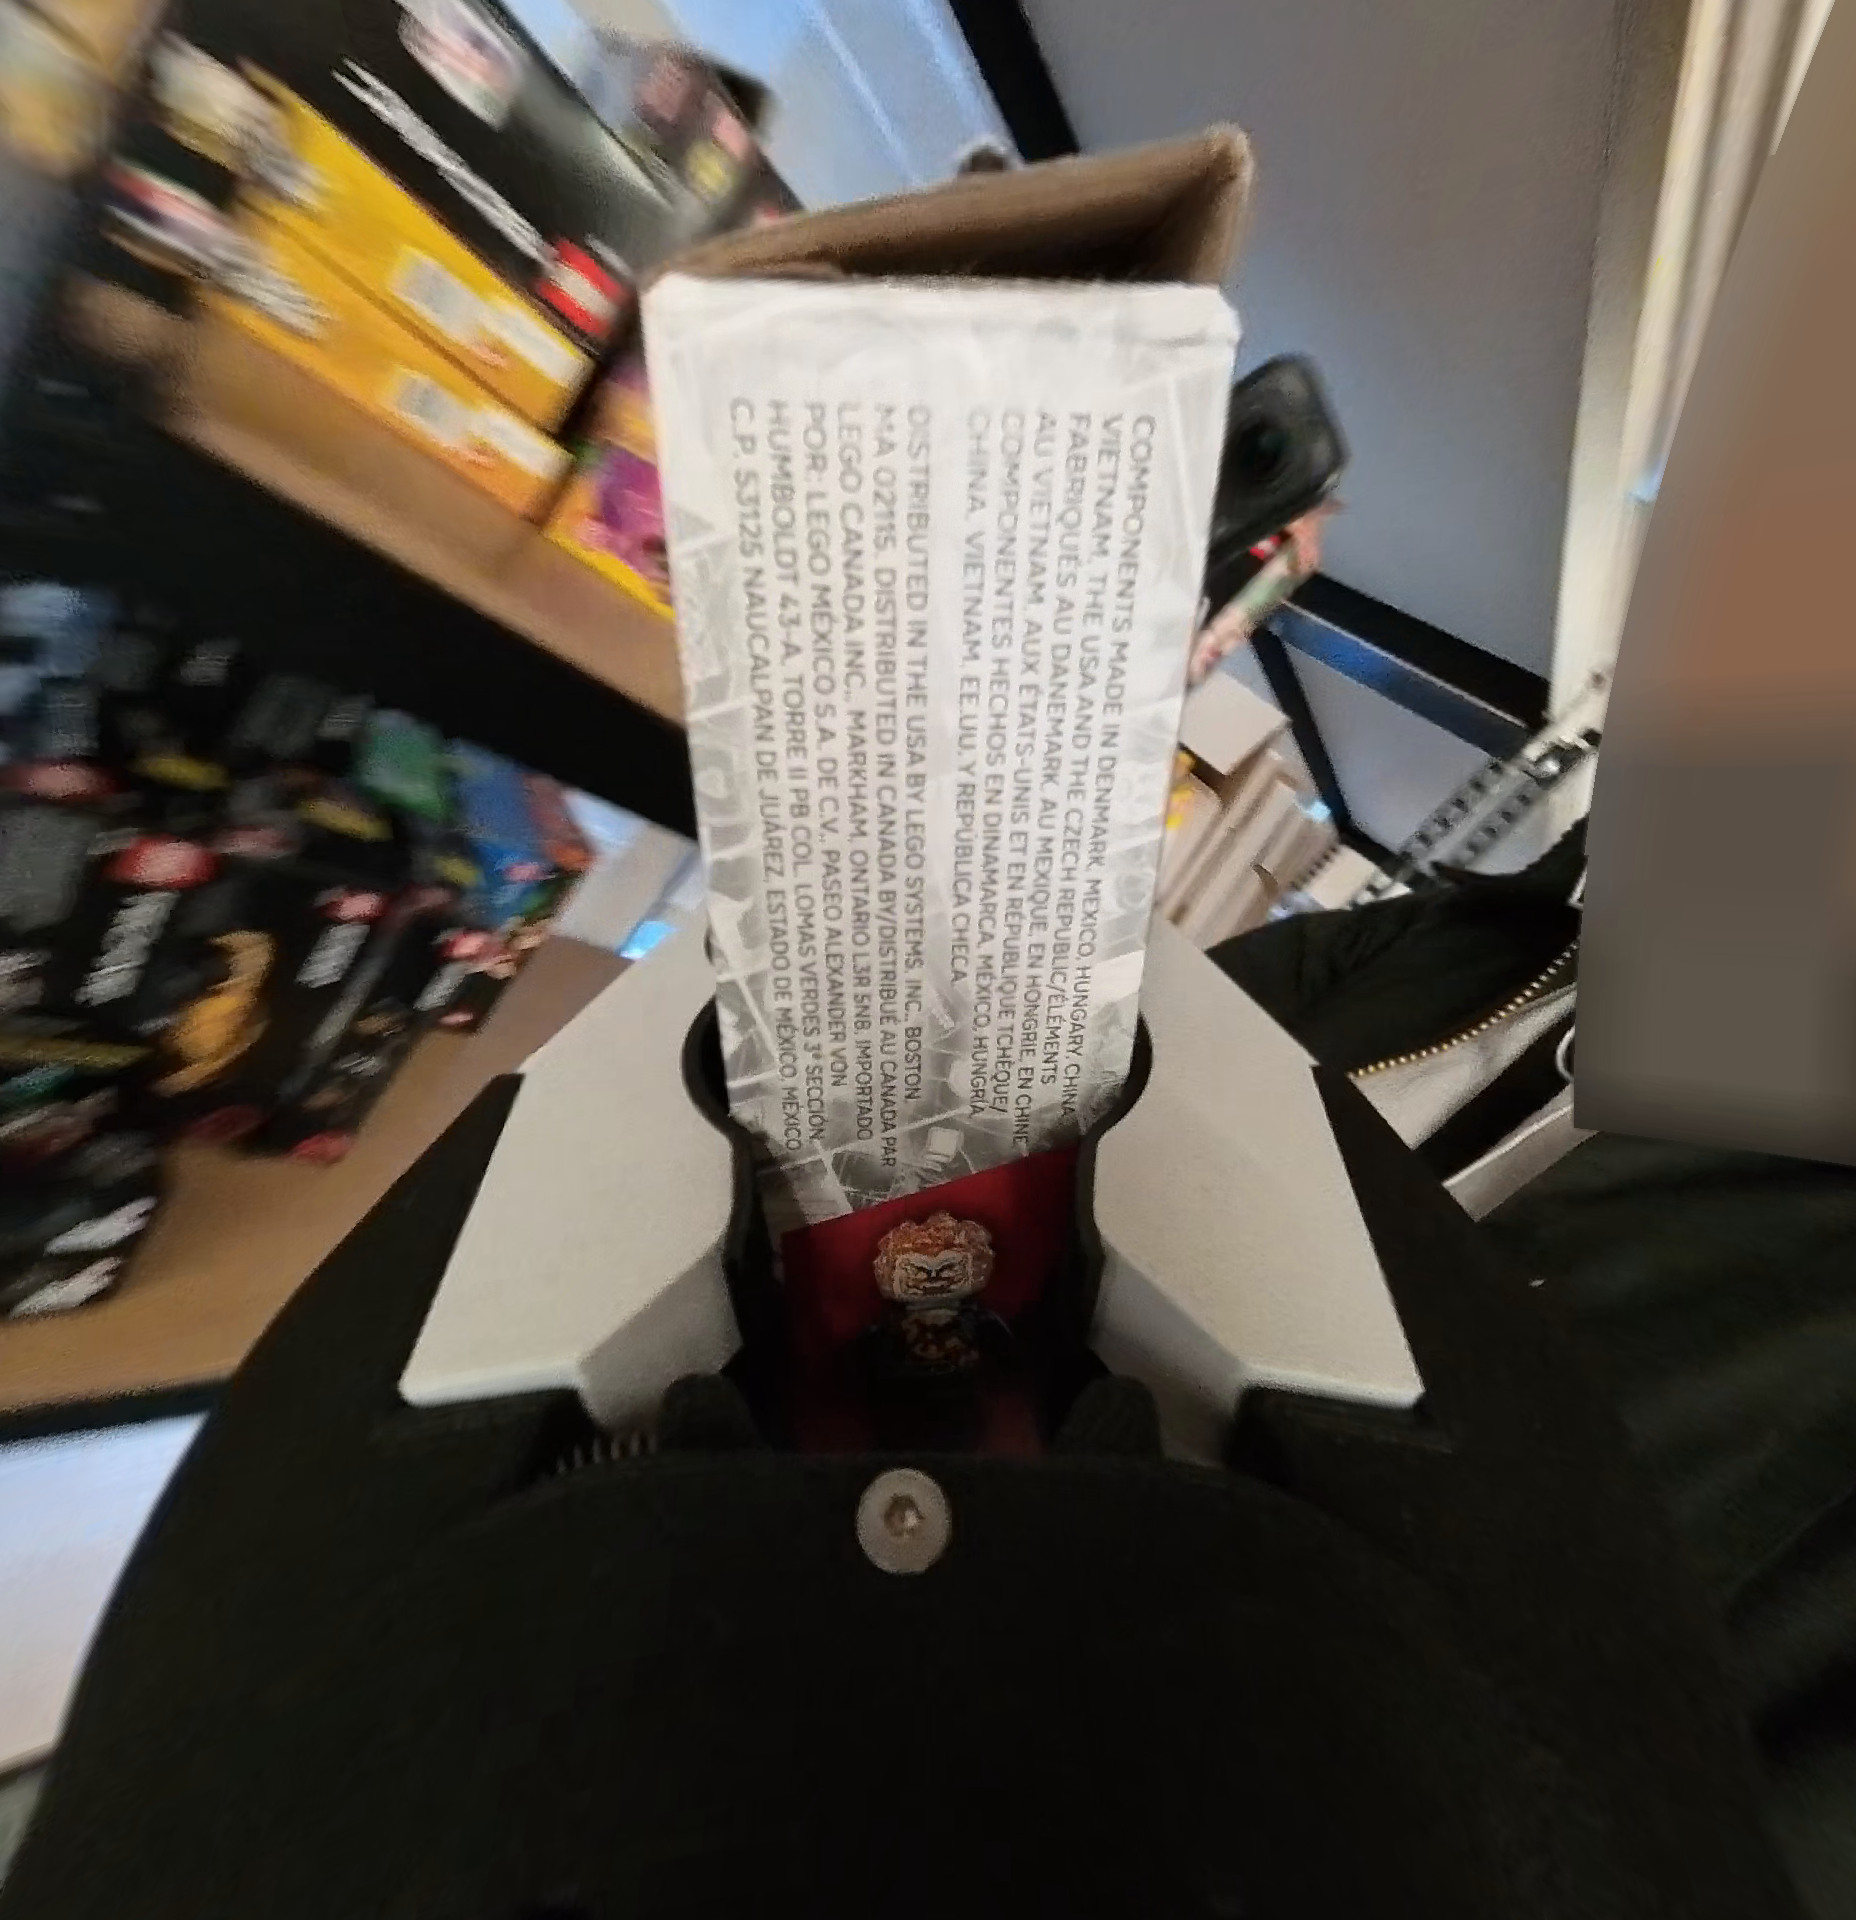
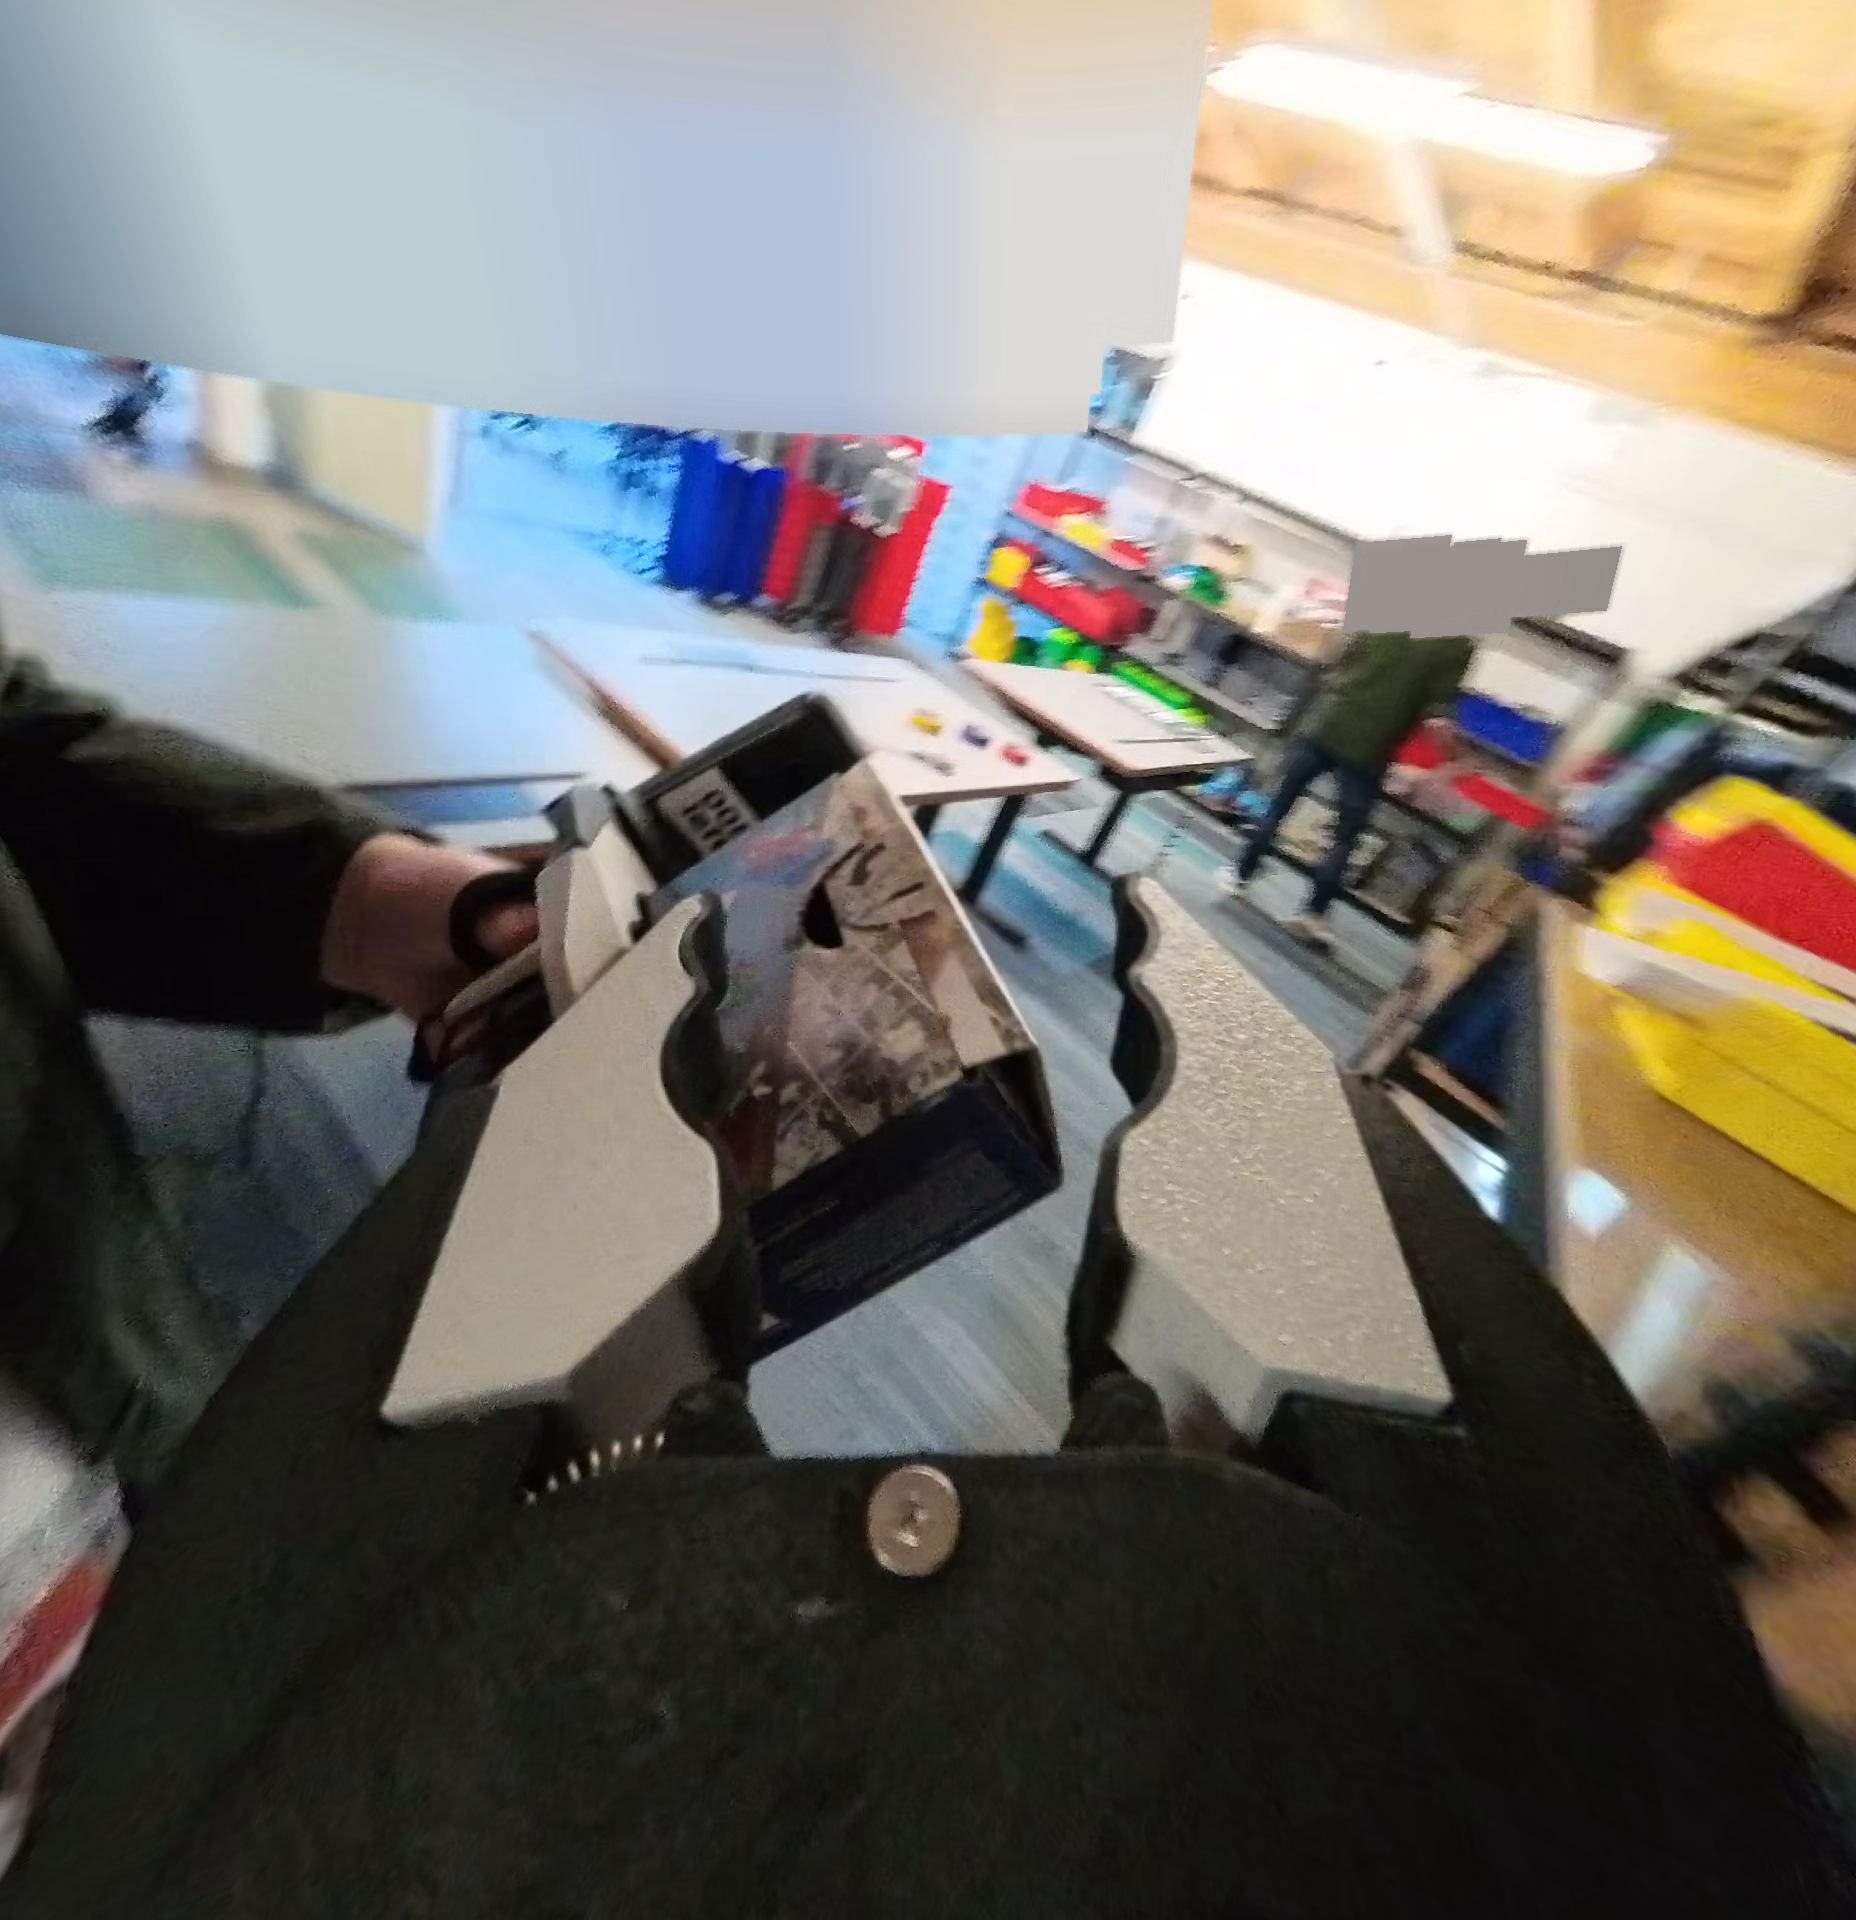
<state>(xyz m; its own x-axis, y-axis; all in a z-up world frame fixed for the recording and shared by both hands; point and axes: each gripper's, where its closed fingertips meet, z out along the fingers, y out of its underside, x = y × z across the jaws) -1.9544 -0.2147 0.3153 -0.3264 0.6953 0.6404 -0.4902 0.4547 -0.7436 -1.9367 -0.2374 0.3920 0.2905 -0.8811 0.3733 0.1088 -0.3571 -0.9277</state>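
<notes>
My left gripper (image 1: 919,1049) is pinching a narrow cardboard box (image 1: 945,665), its grey printed side facing me and its open end pointing away from the gripper. Behind it, to the left, blurred shelves (image 1: 404,488) hold yellow and black boxes. My right gripper (image 2: 919,935) is spread wide and holds nothing; the same box (image 2: 872,1029) sits just ahead between its fingers, near the left one. Farther left, my hand (image 2: 415,925) grips the left gripper's handle. Tables (image 2: 695,707) stand beyond.
</notes>
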